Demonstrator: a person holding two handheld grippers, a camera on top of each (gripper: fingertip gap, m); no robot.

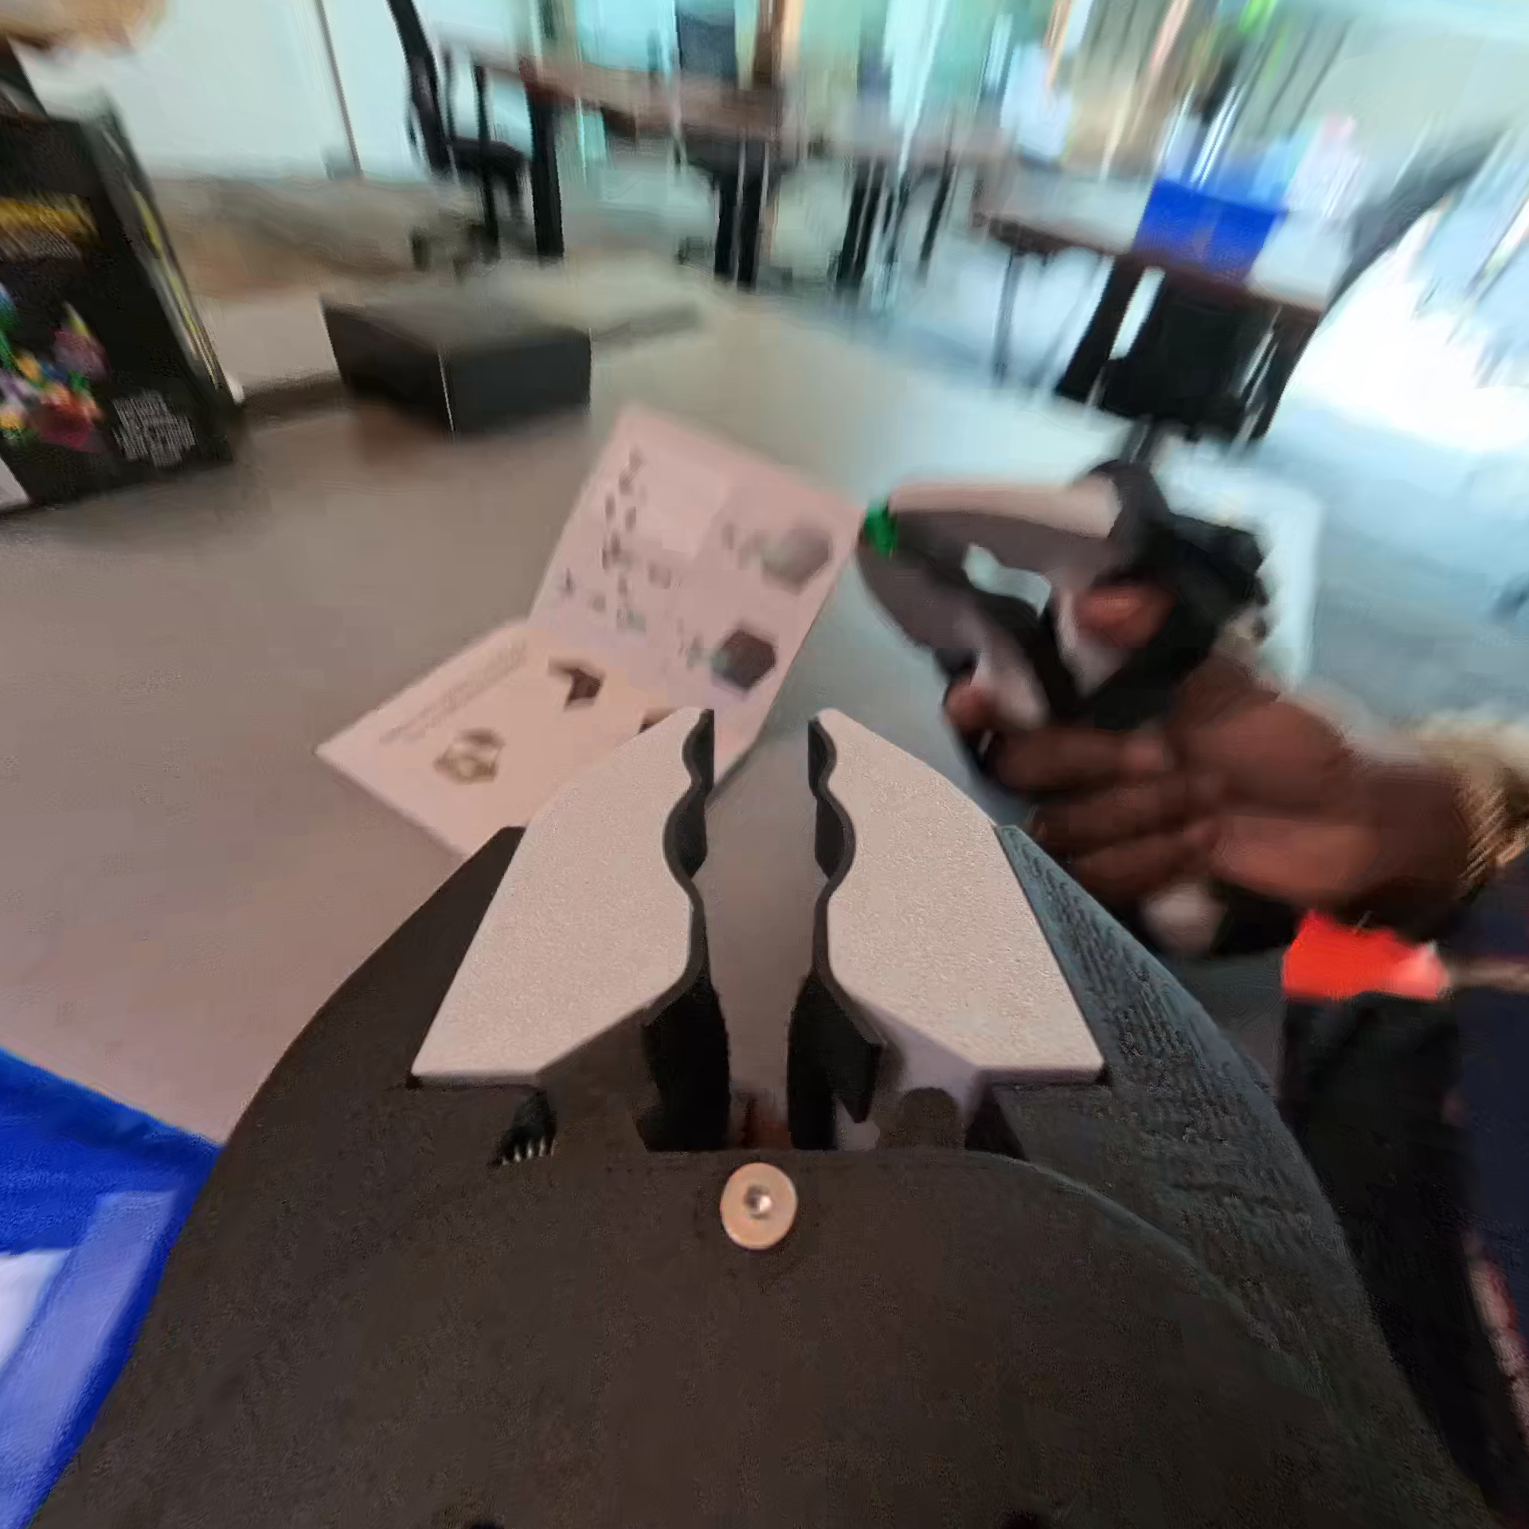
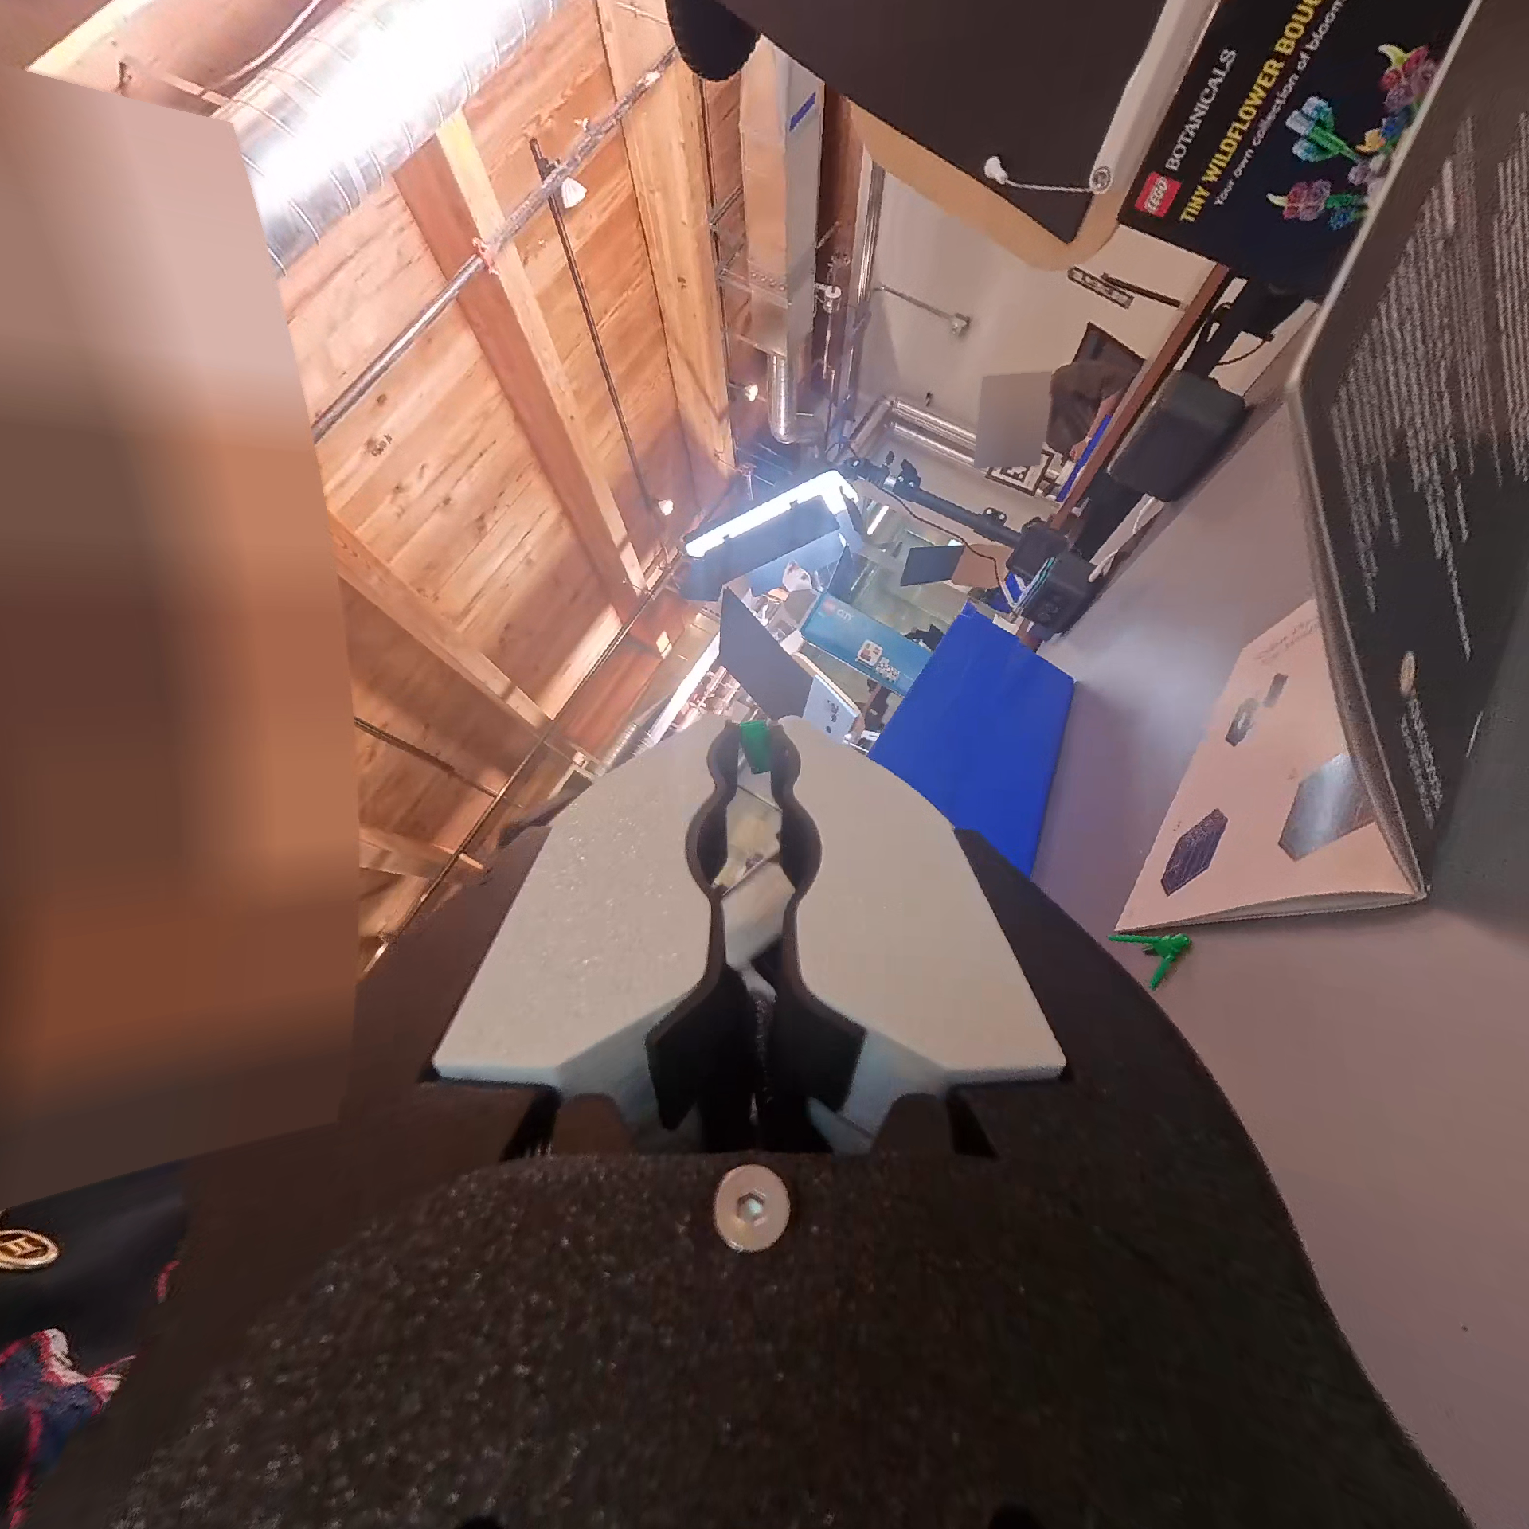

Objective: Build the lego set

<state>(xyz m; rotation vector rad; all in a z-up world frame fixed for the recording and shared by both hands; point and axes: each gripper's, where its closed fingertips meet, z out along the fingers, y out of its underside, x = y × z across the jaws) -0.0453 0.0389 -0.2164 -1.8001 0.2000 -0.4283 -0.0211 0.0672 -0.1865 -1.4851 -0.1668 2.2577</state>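
Early stage by the look of it: no assembled model shows in either view.

Right tongs (image 2: 754,732) pinch a small green lego piece (image 2: 751,735) at the very tips, fingers nearly together around it. These tongs are lifted and rolled sideways, aimed off toward the room and the wooden ceiling, not down at the surface (image 2: 1291,1241). From the left wrist view the same tongs (image 1: 879,529) sit at 2 o'clock, blurred by motion, a hand (image 1: 1175,794) wrapped round the handle, the green piece (image 1: 881,528) just showing at the tip.

Left tongs (image 1: 759,732) are spread a little, nothing between them, hanging above the surface (image 1: 207,662) just this side of the open instruction booklet (image 1: 629,612).

One more green part, a sprig-like stem piece (image 2: 1158,947), lies loose on the surface at 4 o'clock in the right wrist view, just beside the booklet's (image 2: 1241,794) near corner. The black lego box (image 2: 1406,496) stands at the booklet's far edge; in the left wrist view the box (image 1: 91,331) is at 10 o'clock. A blue bag (image 2: 976,745) lies beyond the tongs.

Judgement: one piece picked, one waiting, no joining seen. Nearly all of the build is left. Other parts are out of view or too blurred to tell.
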